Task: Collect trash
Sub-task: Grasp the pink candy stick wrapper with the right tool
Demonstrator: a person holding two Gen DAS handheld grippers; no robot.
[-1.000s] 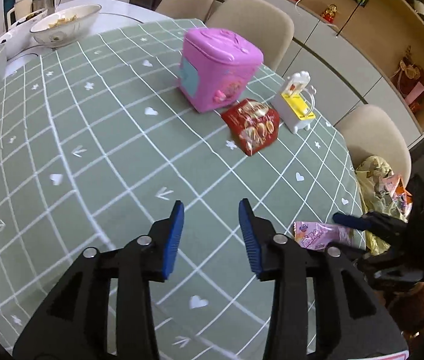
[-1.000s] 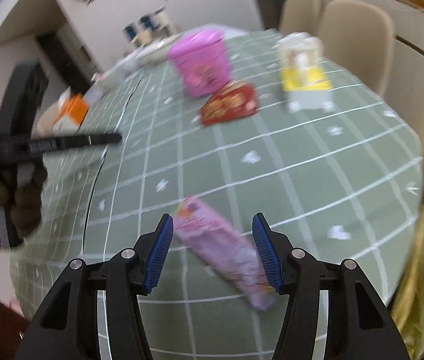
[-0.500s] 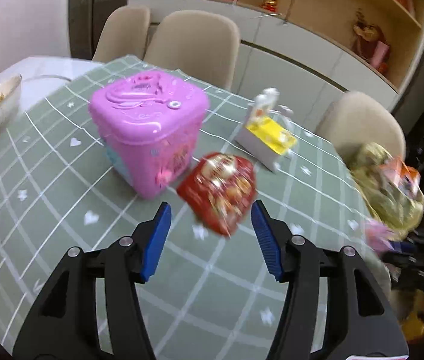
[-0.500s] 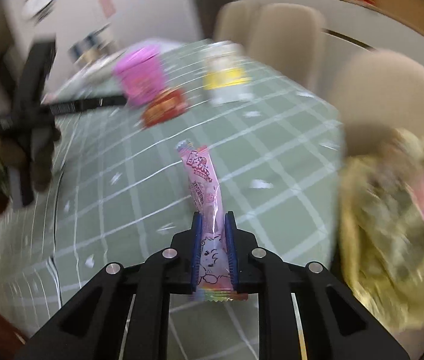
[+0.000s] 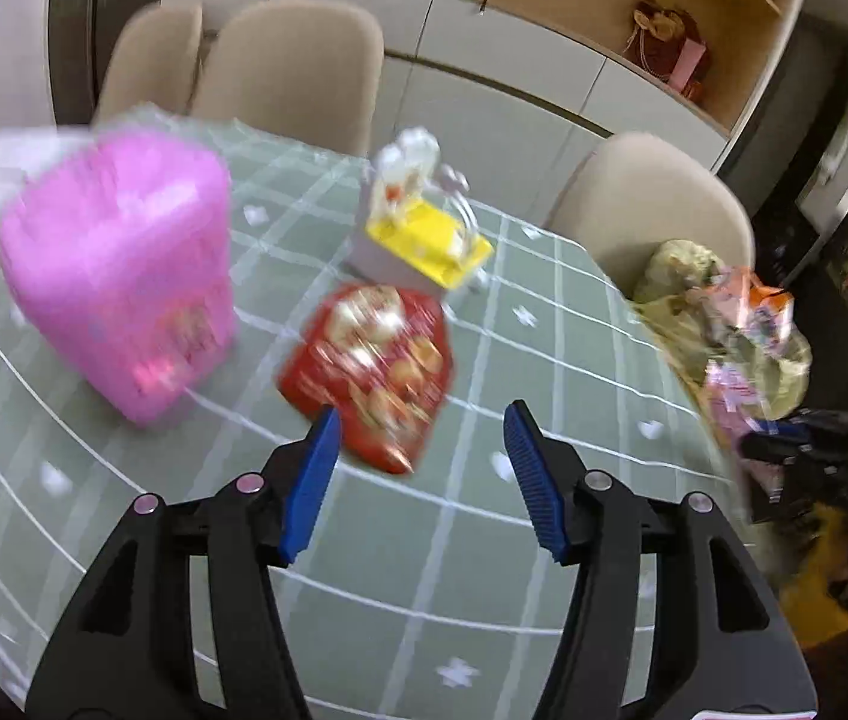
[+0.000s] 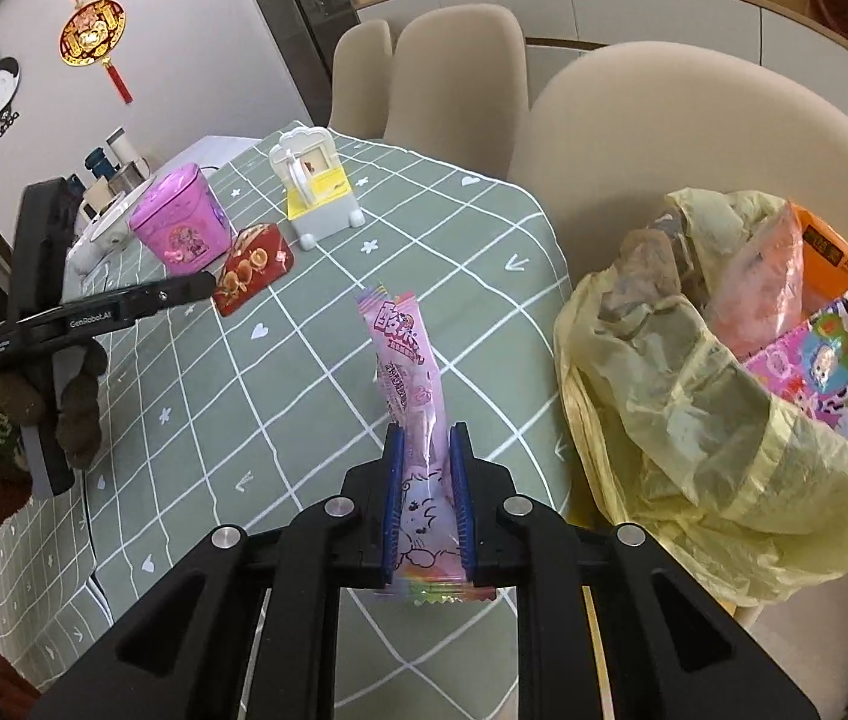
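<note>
My right gripper (image 6: 427,453) is shut on a pink snack wrapper (image 6: 406,372) and holds it upright above the table edge, left of a yellow trash bag (image 6: 694,438) full of wrappers on a chair. My left gripper (image 5: 421,438) is open and empty, just in front of a red snack packet (image 5: 373,360) lying on the green checked tablecloth (image 5: 544,360). The red packet also shows in the right wrist view (image 6: 253,267), with the left gripper (image 6: 202,285) close to it. In the left wrist view the trash bag (image 5: 724,324) and the right gripper (image 5: 784,438) sit at the right edge.
A pink lidded box (image 5: 124,276) stands left of the red packet, a white and yellow toy (image 5: 418,228) behind it. Beige chairs (image 6: 454,66) ring the table. Cups and a bowl (image 6: 106,180) stand at the far end.
My right gripper closed on the pink wrapper, lifted it off the table and carried it toward the trash bag. My left gripper moved forward to the red packet.
</note>
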